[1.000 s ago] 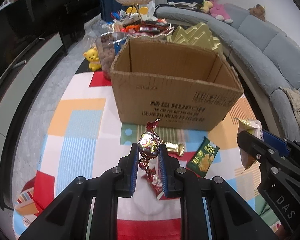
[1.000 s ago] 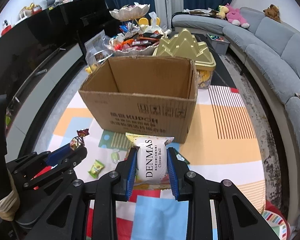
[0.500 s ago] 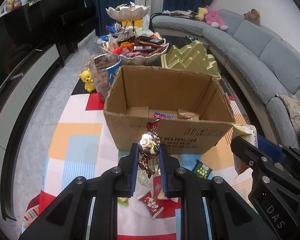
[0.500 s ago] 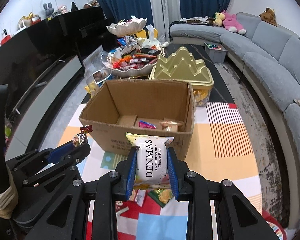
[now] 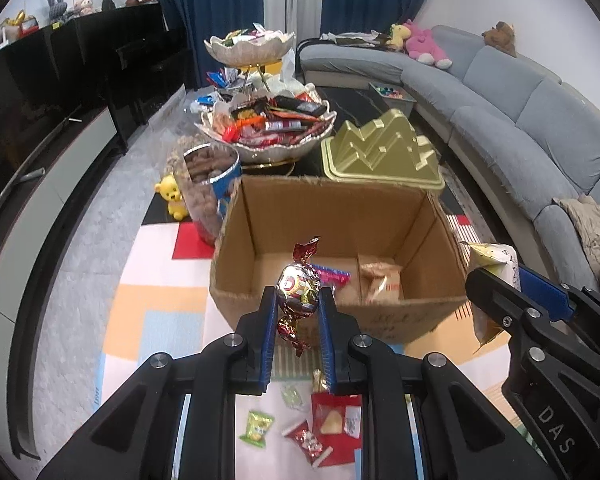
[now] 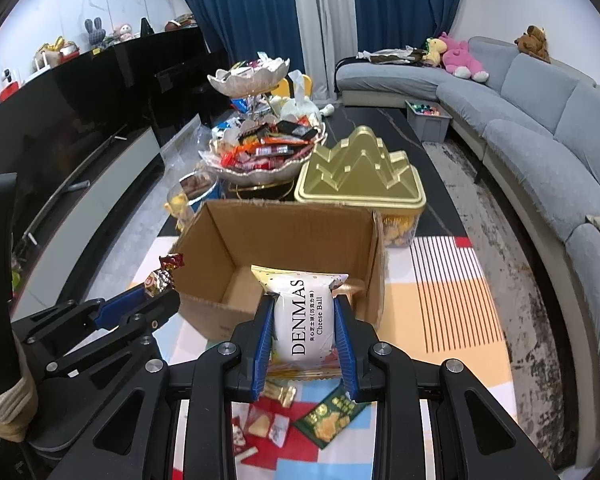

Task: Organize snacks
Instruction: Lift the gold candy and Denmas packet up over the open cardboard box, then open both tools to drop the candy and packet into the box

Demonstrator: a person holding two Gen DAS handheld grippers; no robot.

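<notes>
**Both grippers lifted over the box rim, each with a snack**

Since the earlier frames both grippers have risen and closed in on the open brown cardboard box [image 5: 336, 256]: a second ago only its printed front wall faced the cameras, and now its floor shows, with a pink-wrapped bar [image 5: 334, 275] and a tan packet [image 5: 382, 282] already lying inside.

The left gripper [image 5: 298, 304] is clamped, jaws nearly together, on a round foil-wrapped candy with red twisted ends [image 5: 298, 292]; the candy stands upright between the blue pads, one twist above them, one hanging below. The right gripper [image 6: 303, 320] is pressed tight on a white "DENMAS Cheese Ball" packet [image 6: 306, 316], held by its two sides with its long axis upright and its top edge clear above the pads.

The relation that matters is each snack against the near rim. Both sit just short of it, the box opening lying ahead and below, the packet toward the right half of the box and the candy toward the left. Neither hand looks clearly nearer. I judge a short carry forward would bring both over the opening.

More loose wrapped snacks [image 5: 320, 428] lie on the colourful patterned tablecloth [image 5: 156, 320] below the grippers, still to be sorted.
</notes>
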